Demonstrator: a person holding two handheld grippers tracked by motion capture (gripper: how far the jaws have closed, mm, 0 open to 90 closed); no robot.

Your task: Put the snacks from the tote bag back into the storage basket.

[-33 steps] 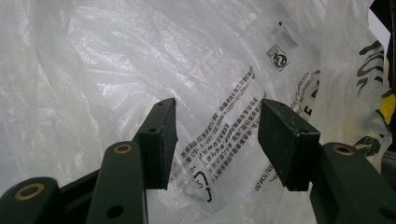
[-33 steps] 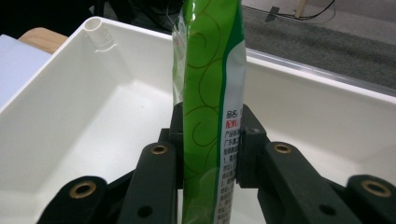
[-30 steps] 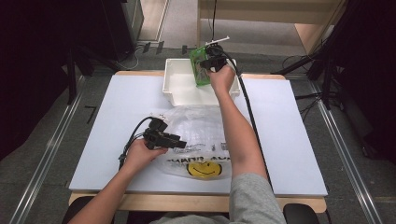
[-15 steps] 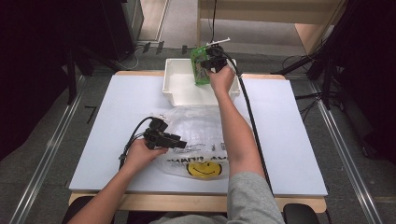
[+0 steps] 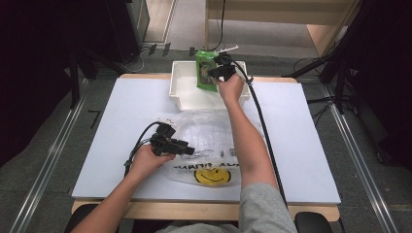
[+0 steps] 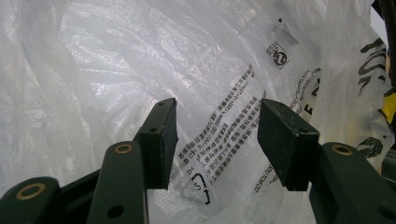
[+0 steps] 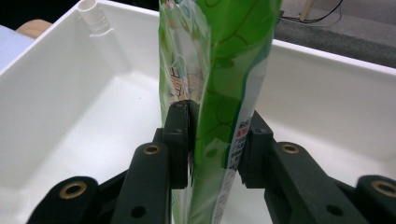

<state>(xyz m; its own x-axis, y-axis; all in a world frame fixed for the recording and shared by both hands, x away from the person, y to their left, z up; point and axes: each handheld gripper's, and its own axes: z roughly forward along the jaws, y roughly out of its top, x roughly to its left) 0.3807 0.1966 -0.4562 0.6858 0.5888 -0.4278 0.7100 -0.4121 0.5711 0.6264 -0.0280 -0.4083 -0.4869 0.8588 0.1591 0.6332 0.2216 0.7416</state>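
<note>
step: right gripper [image 5: 218,72] is holding the green packet [image 5: 206,72] upright over the white bin [image 5: 180,97]; judging it's either being lifted out toward the plastic bag [image 5: 214,133] or being let go into the bin, can't tell which
right tool: jaws have just been opening; in the right gripper view the pads are still touching the green packet [image 7: 224,84] on both sides, so it's gripped, but the grip is getting light
left tool: left gripper [image 5: 187,149] is resting on the plastic bag, jaws standing apart; left gripper view is showing bag film [image 6: 219,140] behind the gap, nothing pinched
doing it well: if bagging, I'd be tightening before travelling, the packet is slick and tall; left should be pinching one layer of film and lifting to make a mouth before the packet arrives
around: bin is sitting at the table [image 5: 311,145] far edge, touching the bag's far end; smiley print [image 5: 212,176] at the bag's near end
in the way: right forearm [image 5: 248,145] is lying across the bag, pinning it; bag mouth isn't visibly open; right cable [image 5: 262,126] is trailing along the arm
</note>
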